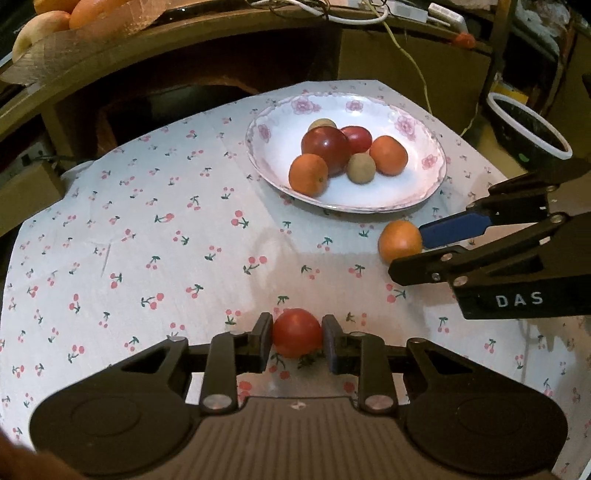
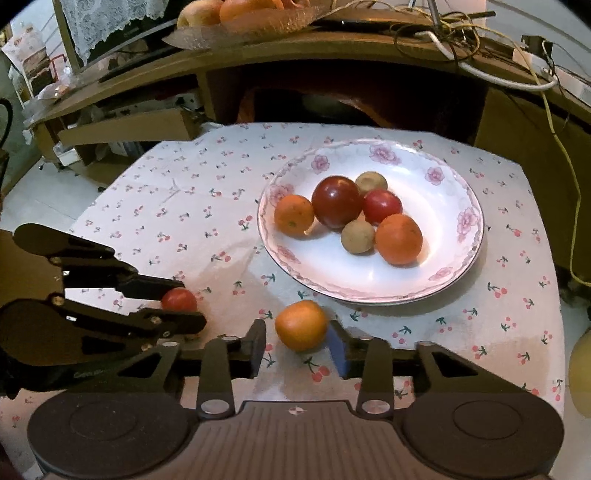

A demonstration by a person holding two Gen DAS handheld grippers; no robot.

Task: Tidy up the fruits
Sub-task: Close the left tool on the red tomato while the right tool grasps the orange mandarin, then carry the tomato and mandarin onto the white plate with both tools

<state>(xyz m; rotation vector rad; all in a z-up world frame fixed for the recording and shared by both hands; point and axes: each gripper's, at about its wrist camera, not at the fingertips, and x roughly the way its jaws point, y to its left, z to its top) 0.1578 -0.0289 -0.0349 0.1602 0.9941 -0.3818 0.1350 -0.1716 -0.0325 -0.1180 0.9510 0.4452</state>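
Note:
A white floral plate [image 1: 424, 184] [image 2: 443, 273] on the cherry-print cloth holds several fruits: two oranges, a dark red apple [image 1: 325, 146] [image 2: 336, 201], a small red tomato and two kiwis. My left gripper [image 1: 297, 338] [image 2: 184, 301] is shut on a red tomato [image 1: 297, 338] [image 2: 179, 299] at the table's near side. My right gripper [image 2: 297, 341] [image 1: 404, 245] has its jaws around a loose orange [image 2: 301, 325] [image 1: 399, 242] in front of the plate; a gap shows on the left side, so it is open.
A wooden desk [image 2: 332, 48] stands behind the table with a fruit bowl [image 2: 251, 14] and cables on top. A white-rimmed bin [image 1: 528, 125] sits at the right. A cardboard box [image 2: 125, 129] lies at the left.

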